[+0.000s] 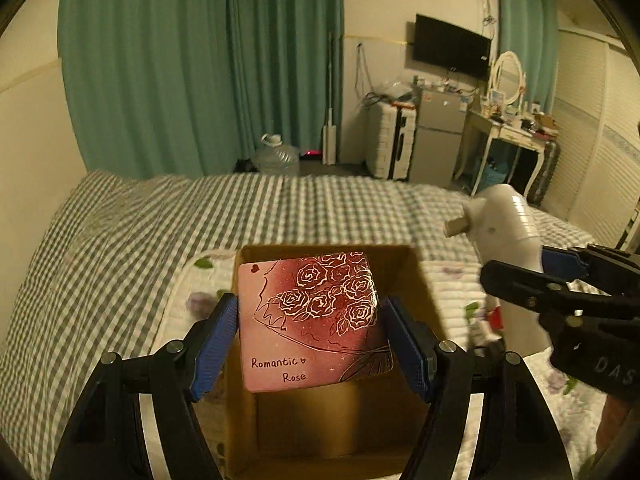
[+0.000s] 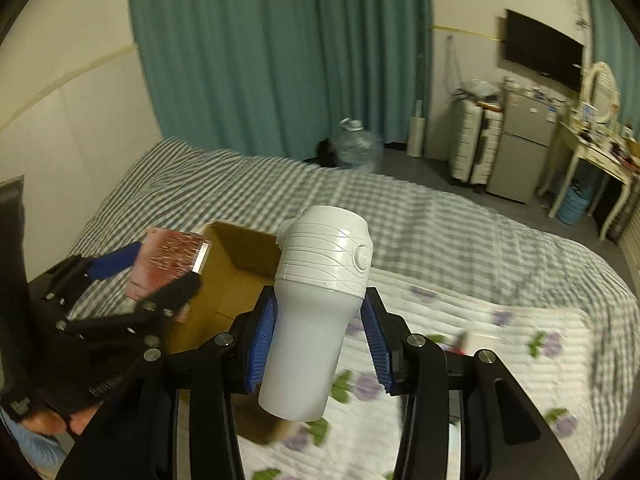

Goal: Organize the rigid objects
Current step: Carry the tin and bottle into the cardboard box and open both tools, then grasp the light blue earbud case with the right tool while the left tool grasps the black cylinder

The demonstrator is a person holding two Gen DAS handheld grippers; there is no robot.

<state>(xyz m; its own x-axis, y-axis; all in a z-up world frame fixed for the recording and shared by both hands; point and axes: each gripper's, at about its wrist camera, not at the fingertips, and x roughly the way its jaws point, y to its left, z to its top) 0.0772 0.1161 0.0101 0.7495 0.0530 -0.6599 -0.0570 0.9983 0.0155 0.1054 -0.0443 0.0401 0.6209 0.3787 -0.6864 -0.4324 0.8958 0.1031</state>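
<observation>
My left gripper (image 1: 308,336) is shut on a red box (image 1: 312,320) printed with roses and "Romantic Rose", and holds it over an open cardboard box (image 1: 320,424) on the bed. The red box (image 2: 168,264) and cardboard box (image 2: 236,272) also show in the right wrist view, with my left gripper (image 2: 156,276). My right gripper (image 2: 320,340) is shut on a white bottle (image 2: 320,292) with a ribbed cap, held upright just right of the cardboard box. The bottle (image 1: 508,232) and my right gripper (image 1: 532,276) appear at the right of the left wrist view.
The bed carries a grey checked cover (image 1: 160,220) and a white floral quilt (image 2: 480,340). A small red and white item (image 2: 476,340) lies on the quilt. Beyond the bed stand a water jug (image 1: 276,156), suitcases (image 1: 390,140), a small fridge (image 1: 438,136) and a dressing table (image 1: 508,128).
</observation>
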